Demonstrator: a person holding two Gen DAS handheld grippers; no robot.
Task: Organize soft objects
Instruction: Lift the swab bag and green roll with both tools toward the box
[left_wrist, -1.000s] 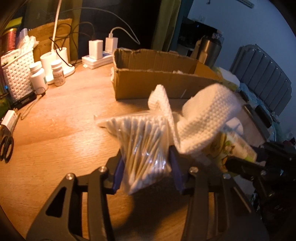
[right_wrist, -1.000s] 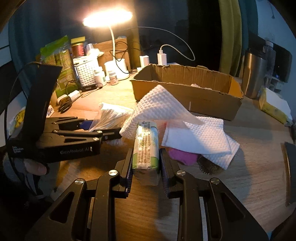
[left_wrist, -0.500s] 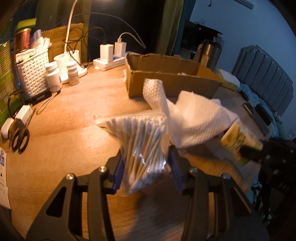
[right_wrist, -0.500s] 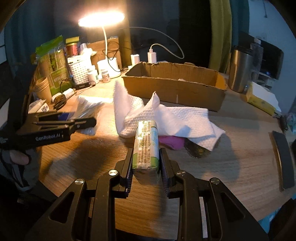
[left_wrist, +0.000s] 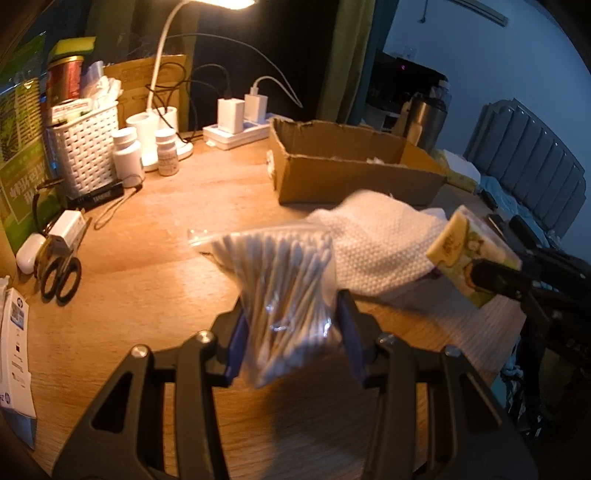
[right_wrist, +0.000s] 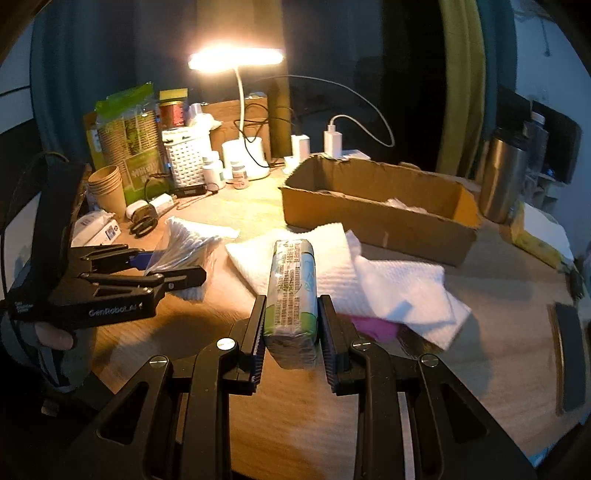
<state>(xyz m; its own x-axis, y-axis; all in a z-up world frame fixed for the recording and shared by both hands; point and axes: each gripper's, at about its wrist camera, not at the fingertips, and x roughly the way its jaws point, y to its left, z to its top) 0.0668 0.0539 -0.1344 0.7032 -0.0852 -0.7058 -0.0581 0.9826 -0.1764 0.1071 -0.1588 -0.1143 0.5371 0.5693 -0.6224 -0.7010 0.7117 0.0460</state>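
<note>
Plastic swab bag (left_wrist: 284, 295) in L jaws; tissue pack (right_wrist: 293, 291) in R.

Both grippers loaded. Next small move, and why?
Probably carry the left gripper, shut on the clear bag of cotton swabs, toward the open brown cardboard box: the bag is off the wooden table, and the box is behind it.

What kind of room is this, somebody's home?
Most likely a bedroom desk at home: a padded headboard stands beside the wooden table, which is cluttered with a lit lamp, pill bottles and phone chargers.
</note>
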